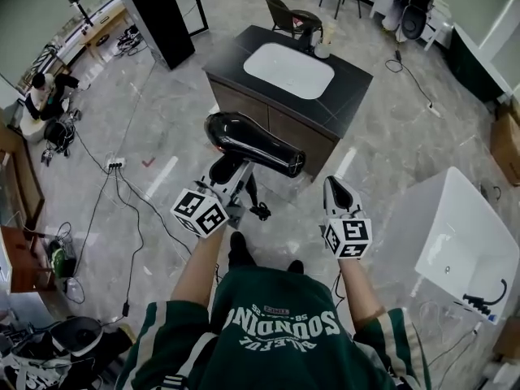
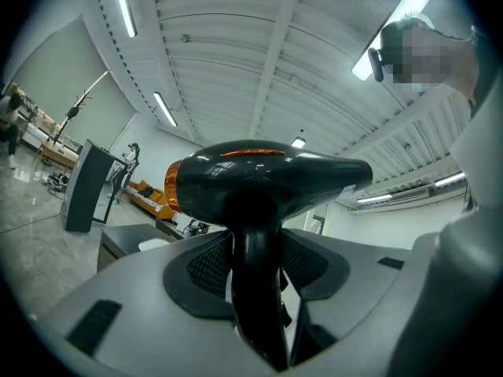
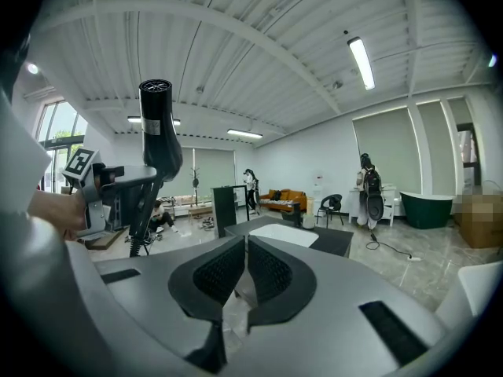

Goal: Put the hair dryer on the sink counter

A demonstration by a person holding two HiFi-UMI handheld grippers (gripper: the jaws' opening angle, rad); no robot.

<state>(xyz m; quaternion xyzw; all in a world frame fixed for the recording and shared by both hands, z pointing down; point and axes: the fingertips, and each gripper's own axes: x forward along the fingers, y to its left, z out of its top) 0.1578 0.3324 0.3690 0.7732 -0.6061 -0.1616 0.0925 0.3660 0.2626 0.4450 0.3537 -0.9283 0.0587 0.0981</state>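
Note:
A glossy black hair dryer (image 1: pixel 253 145) with an orange ring hangs in the air over the floor, nozzle pointing right. My left gripper (image 1: pixel 227 171) is shut on its handle, and in the left gripper view the handle (image 2: pixel 255 250) is pinched between the pads under the body (image 2: pixel 259 181). Beside it on the right, my right gripper (image 1: pixel 335 188) is shut and holds nothing (image 3: pixel 244 269). The dark sink counter (image 1: pixel 351 90) with a white basin (image 1: pixel 288 70) stands ahead, beyond both grippers. From the right gripper view, the dryer (image 3: pixel 159 136) is at the left and the counter (image 3: pixel 334 242) is in front.
A faucet (image 1: pixel 307 36) and a cup (image 1: pixel 322 51) stand at the counter's far edge. A white tub (image 1: pixel 455 234) is at the right, a black panel (image 1: pixel 158 10) at the far left, chairs (image 1: pixel 292 15) behind the counter. Cables (image 1: pixel 122 193) cross the floor at left.

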